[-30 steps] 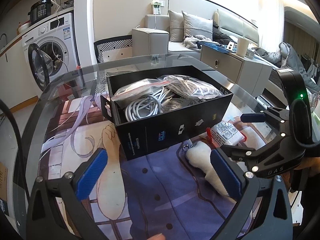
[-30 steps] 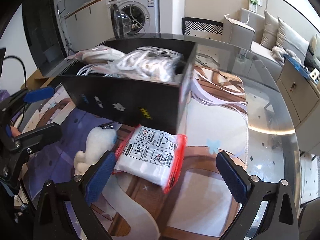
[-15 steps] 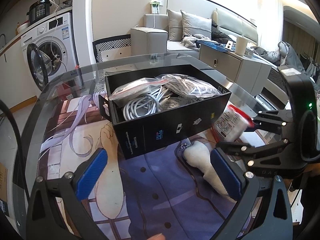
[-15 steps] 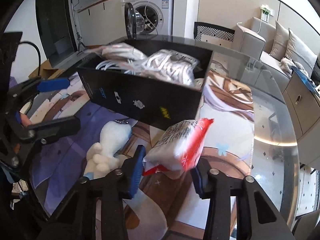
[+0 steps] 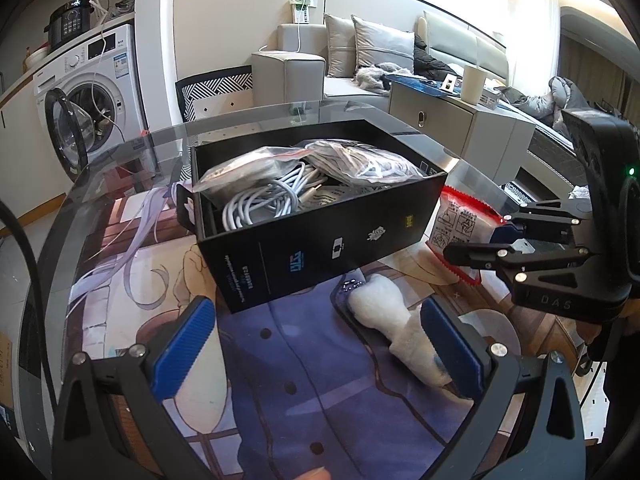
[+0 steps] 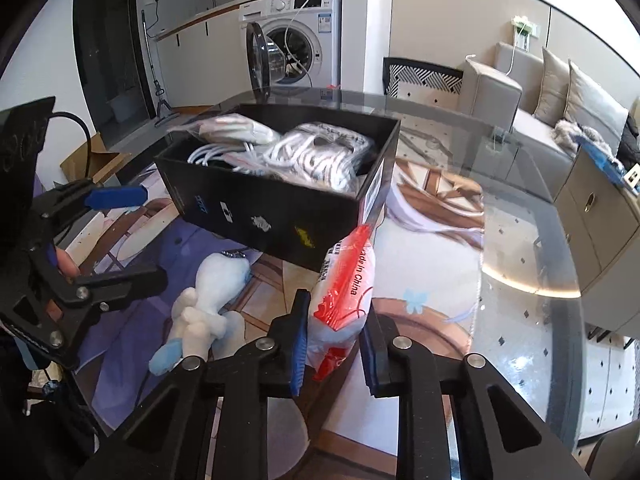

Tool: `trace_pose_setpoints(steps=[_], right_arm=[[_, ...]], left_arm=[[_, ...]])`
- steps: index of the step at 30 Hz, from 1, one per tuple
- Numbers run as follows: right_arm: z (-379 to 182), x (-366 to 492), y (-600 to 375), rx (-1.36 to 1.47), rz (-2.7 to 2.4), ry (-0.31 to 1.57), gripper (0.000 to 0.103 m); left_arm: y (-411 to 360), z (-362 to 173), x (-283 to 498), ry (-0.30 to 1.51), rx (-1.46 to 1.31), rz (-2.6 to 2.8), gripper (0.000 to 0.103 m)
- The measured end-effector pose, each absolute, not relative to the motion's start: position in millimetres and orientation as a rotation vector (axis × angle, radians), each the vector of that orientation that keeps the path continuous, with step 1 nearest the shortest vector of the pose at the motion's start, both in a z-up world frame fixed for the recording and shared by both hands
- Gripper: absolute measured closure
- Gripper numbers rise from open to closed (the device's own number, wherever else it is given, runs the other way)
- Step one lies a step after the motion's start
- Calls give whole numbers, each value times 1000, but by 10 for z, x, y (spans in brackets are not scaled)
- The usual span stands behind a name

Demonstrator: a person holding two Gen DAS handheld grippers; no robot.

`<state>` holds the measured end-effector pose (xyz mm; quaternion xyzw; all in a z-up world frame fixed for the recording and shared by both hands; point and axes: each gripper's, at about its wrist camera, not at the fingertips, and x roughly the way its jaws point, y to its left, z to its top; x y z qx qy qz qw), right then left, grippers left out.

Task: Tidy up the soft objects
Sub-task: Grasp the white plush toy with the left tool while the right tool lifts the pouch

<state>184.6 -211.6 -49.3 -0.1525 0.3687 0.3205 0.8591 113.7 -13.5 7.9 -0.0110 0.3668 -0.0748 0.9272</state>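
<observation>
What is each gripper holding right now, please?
Left gripper: open, holding nothing, above the white plush toy.
Right gripper: closed on the red-and-white packet.

Plush toy (image 5: 394, 322): tail end hidden behind left gripper (image 5: 320, 340) finger. Red-and-white packet (image 6: 346, 292): lower part hidden between right gripper (image 6: 334, 344) pads; print mostly unreadable. Black box (image 6: 280, 216): bottom contents buried under bagged cables (image 6: 316, 152).
</observation>
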Motion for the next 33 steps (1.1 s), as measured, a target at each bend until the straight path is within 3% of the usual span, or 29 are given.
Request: trace_pose_setpoints(steps=[26, 28, 33], right_arm=[[-270, 1729, -2287, -325, 650, 715, 83], [-262, 1725, -2293, -324, 649, 713, 83], [-248, 1716, -2289, -325, 651, 709, 83]], left_arm=[[-623, -184, 1226, 897, -29, -245, 0], [-617, -197, 1220, 908, -35, -246, 5], [-673, -183, 1179, 902, -8, -272, 35]])
